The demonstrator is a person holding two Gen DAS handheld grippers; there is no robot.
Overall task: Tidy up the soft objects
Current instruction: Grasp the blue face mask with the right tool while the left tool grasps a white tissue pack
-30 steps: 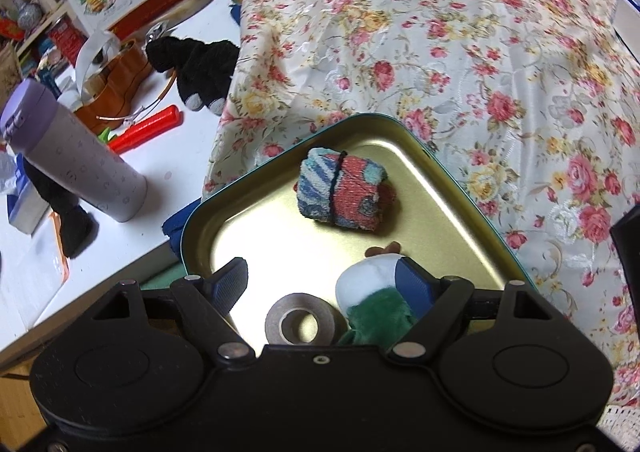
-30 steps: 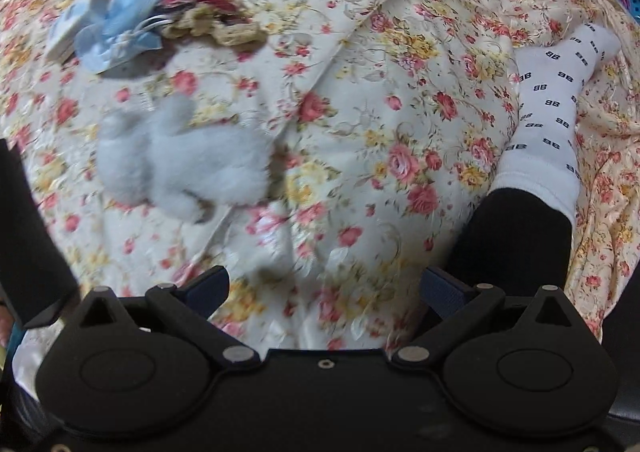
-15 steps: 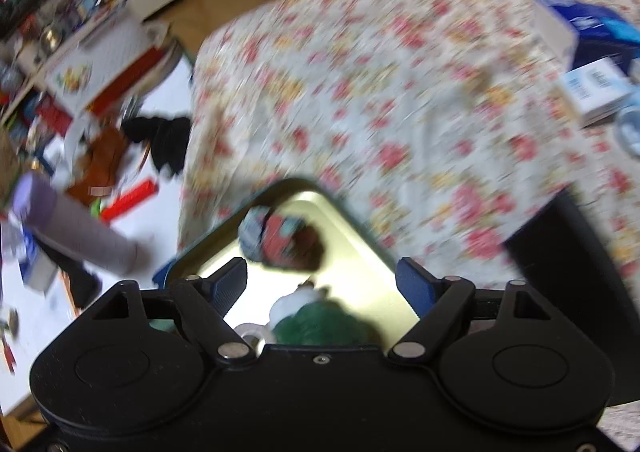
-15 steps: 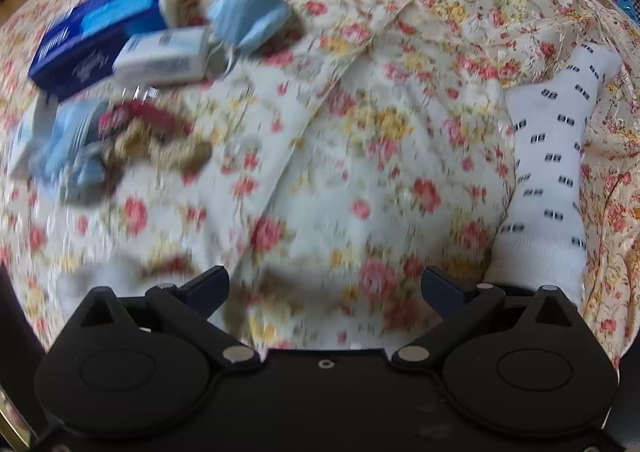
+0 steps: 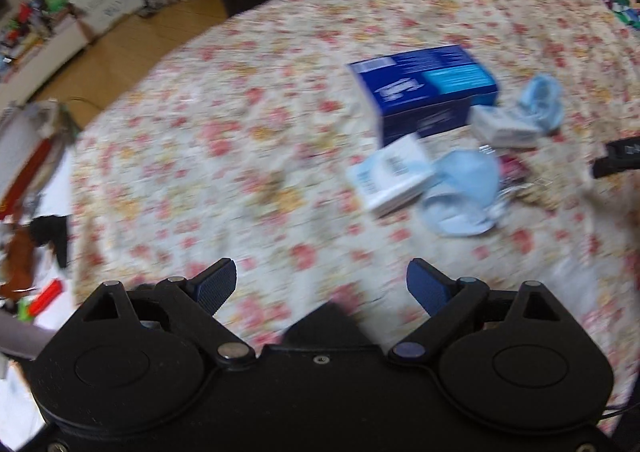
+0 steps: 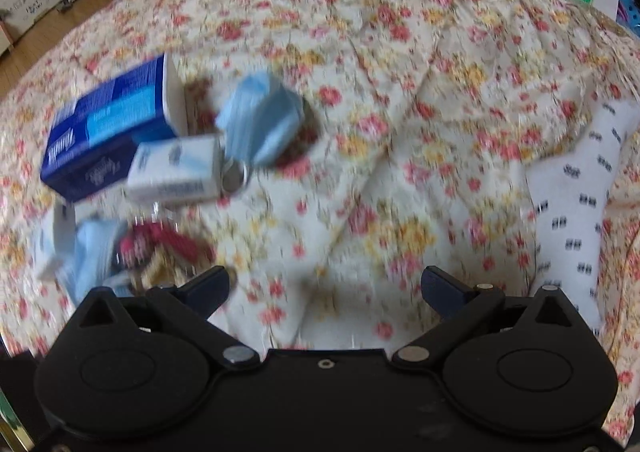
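- Left wrist view: the left tongs [image 5: 321, 284] are spread wide with nothing between them, above a cream bedspread printed with red and yellow flowers [image 5: 240, 140].
- Ahead of and to the left of these tongs the bedspread is bare up to its left edge, where it drops toward a white table [image 5: 56, 188] and wooden floor [image 5: 116, 64].
- Ahead and to the right, well apart from the tongs, lie a dark blue cardboard tissue box [image 5: 428, 88], a white-and-pale-blue flat packet [image 5: 390, 177] and a crumpled light blue face mask [image 5: 466, 194]; the picture is blurred.
- Right wrist view: the right tongs [image 6: 325, 292] are also spread, holding nothing, over open bedspread.
- A white sock with small black marks [image 6: 572, 212] lies to the right of the tongs, near the right fingertip.
- Ahead-left are the blue box, a small white carton [image 6: 174, 172] touching it, and a folded light blue mask [image 6: 260, 120].
- Just beside the left fingertip sits a blurred red and tan heap [image 6: 160, 252].
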